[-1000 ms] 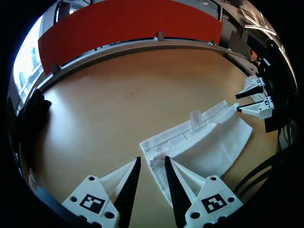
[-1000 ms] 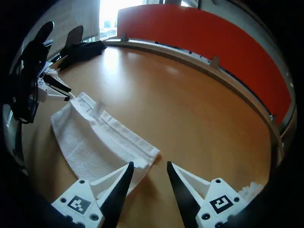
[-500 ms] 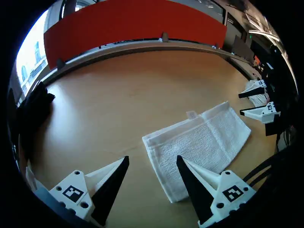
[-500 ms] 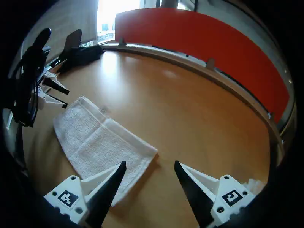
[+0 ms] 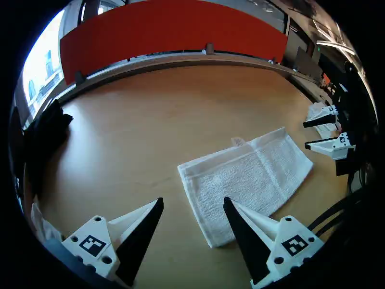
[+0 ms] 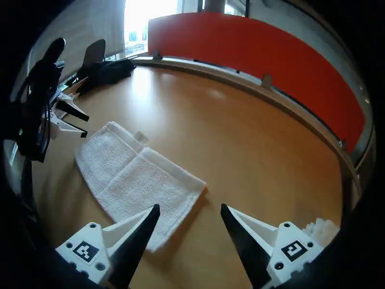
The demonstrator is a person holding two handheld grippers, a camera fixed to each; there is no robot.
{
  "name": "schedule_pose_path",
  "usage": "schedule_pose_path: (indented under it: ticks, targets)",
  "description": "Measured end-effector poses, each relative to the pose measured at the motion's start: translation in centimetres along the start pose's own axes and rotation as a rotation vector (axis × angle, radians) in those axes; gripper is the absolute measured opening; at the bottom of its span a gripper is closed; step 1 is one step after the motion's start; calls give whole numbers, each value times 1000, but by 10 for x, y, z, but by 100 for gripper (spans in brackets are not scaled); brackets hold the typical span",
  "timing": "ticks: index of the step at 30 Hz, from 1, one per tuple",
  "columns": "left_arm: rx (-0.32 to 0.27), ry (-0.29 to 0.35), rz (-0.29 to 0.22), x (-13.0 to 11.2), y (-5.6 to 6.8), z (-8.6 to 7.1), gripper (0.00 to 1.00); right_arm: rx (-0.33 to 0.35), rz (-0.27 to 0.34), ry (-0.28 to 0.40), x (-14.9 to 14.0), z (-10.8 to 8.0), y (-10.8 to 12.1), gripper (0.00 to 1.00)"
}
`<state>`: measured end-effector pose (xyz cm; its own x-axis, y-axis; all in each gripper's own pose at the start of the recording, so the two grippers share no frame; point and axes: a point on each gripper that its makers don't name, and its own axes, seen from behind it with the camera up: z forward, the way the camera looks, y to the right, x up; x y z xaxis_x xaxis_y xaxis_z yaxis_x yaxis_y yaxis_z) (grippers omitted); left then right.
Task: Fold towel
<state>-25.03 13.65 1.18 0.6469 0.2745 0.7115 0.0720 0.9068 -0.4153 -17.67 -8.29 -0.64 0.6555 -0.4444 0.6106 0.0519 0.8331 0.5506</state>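
Towel [image 5: 245, 180] lay flat on the desk [image 5: 144, 120], folded into a neat rectangle, evidently set down so its layers would hold. Left claw [image 5: 192, 200] and right claw [image 6: 190, 207] both stood released, gripping nothing, near opposite ends. Part of the towel's near edge was hidden behind a left-claw finger [image 5: 243, 224]; a white item [image 6: 323, 227] at the desk's edge was cut off.

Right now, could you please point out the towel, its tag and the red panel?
towel [image 5: 245, 178]: left gripper view, middle of its top layer.
tag [image 5: 237, 141]: left gripper view, centre of the tag, at the towel's far edge.
red panel [image 6: 269, 53]: right gripper view, middle of its face.
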Motion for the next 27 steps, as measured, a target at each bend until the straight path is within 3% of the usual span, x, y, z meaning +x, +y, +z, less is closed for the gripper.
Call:
schedule_pose_path:
  ticks: [18, 27]
  targets:
    - [18, -8, -33, -34, 11, -20, 92, 4, 21, -5, -25, -24, -18, 98]
    - [32, -5, -45, -39, 10, -25, 92, 11, 17, -5, -25, -24, -22, 98]
